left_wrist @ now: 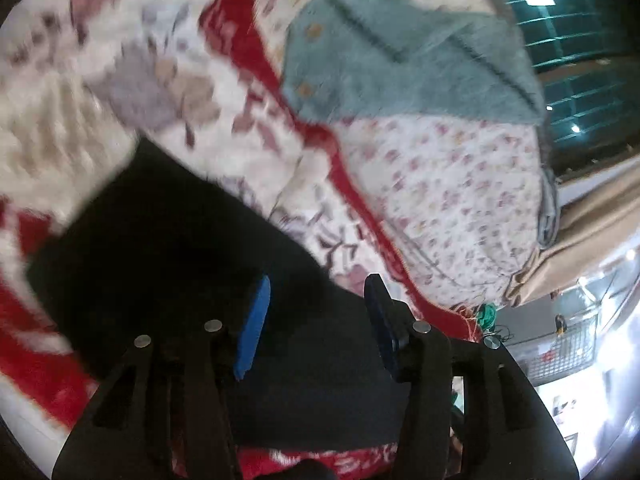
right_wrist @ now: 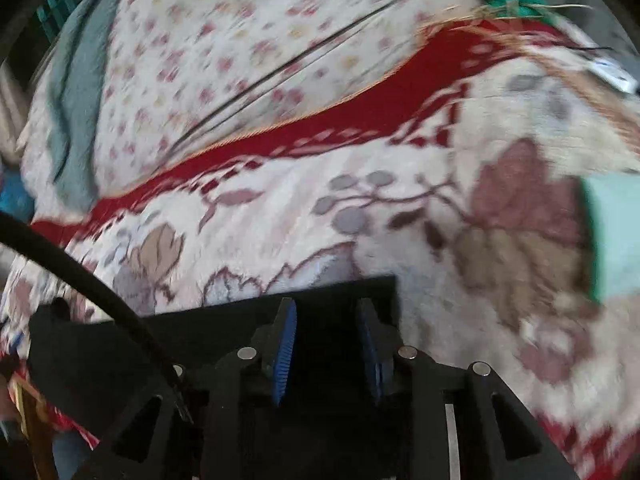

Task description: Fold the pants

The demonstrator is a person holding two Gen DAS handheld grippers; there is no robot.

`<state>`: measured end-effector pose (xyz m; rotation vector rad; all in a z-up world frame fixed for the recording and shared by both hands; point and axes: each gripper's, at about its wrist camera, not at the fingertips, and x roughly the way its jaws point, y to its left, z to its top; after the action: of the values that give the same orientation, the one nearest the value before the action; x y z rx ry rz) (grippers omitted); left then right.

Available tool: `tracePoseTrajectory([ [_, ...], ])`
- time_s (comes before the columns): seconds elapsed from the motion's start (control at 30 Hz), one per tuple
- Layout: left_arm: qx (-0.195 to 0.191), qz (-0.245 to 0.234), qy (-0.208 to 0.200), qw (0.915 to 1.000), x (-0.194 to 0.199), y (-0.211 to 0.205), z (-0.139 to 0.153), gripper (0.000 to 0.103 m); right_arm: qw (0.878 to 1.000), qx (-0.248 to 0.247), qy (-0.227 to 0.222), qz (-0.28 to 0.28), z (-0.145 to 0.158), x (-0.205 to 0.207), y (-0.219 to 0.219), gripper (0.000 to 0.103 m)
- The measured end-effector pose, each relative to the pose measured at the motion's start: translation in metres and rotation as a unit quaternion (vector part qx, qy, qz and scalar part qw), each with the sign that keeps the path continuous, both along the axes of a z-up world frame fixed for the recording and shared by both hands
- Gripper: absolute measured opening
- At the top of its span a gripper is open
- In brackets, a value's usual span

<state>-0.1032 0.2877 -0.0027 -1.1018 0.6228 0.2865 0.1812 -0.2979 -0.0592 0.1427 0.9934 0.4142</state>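
Observation:
The black pants (left_wrist: 160, 248) lie folded on a cream floral blanket with red borders (left_wrist: 460, 192). In the left wrist view my left gripper (left_wrist: 319, 282) hovers over their right part, its blue pads standing apart with only the dark cloth behind the gap and no pinch visible. In the right wrist view the pants (right_wrist: 100, 352) show a straight folded edge, and my right gripper (right_wrist: 326, 306) is open just over that edge, its pads clear of the cloth. Both views are blurred.
A grey-blue buttoned garment (left_wrist: 400, 52) lies on the far side of the blanket, also seen as the grey-blue garment (right_wrist: 72, 92) at the left. A mint-green cloth (right_wrist: 616, 236) is at the right. A black cable (right_wrist: 80, 276) crosses the pants. A beige curtain (left_wrist: 592, 232) hangs past the bed's edge.

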Motion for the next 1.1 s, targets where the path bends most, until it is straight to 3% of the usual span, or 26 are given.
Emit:
tracePoseTrajectory([
  [0.07, 0.003, 0.029, 0.023, 0.9993, 0.001, 0.010, -0.018, 0.044, 0.999, 0.040, -0.025, 0.009, 0.013, -0.023, -0.006, 0.029],
  [0.1, -0.027, 0.049, 0.008, 0.9984, -0.005, 0.020, -0.030, 0.037, 0.998, 0.050, -0.040, 0.012, 0.018, -0.039, -0.007, 0.031],
  [0.17, -0.044, 0.066, -0.011, 0.9968, -0.011, 0.021, -0.032, 0.037, 0.995, 0.070, -0.062, 0.029, 0.019, -0.070, -0.005, 0.032],
  [0.27, 0.028, 0.073, 0.034, 0.9964, -0.009, -0.006, -0.007, 0.040, 0.993, 0.089, -0.067, 0.028, 0.002, -0.107, -0.001, 0.033],
  [0.37, 0.091, 0.031, 0.001, 0.9954, 0.013, -0.069, 0.024, 0.042, 0.990, 0.116, -0.073, -0.014, 0.003, -0.117, -0.014, 0.036],
  [0.43, 0.129, 0.000, -0.007, 0.9916, 0.032, -0.106, 0.033, 0.042, 0.991, 0.125, -0.045, -0.028, -0.005, -0.108, -0.019, 0.037],
  [0.57, 0.219, -0.040, 0.023, 0.9746, 0.070, -0.181, 0.022, 0.042, 0.989, 0.144, -0.018, -0.041, -0.013, -0.103, -0.025, 0.037],
  [0.67, 0.266, -0.075, 0.080, 0.9576, 0.092, -0.211, 0.005, 0.042, 0.990, 0.136, -0.019, -0.040, -0.012, -0.108, -0.023, 0.037],
  [0.73, 0.303, -0.074, 0.061, 0.9483, 0.087, -0.218, 0.011, 0.046, 0.990, 0.133, -0.022, -0.037, -0.012, -0.110, -0.020, 0.038],
  [0.87, 0.297, -0.074, 0.099, 0.9469, 0.087, -0.212, 0.001, 0.046, 0.991, 0.129, -0.010, -0.037, -0.016, -0.106, -0.017, 0.038],
  [1.1, 0.294, -0.078, 0.112, 0.9460, 0.084, -0.213, -0.002, 0.046, 0.992, 0.119, -0.006, -0.029, -0.017, -0.107, -0.012, 0.039],
])
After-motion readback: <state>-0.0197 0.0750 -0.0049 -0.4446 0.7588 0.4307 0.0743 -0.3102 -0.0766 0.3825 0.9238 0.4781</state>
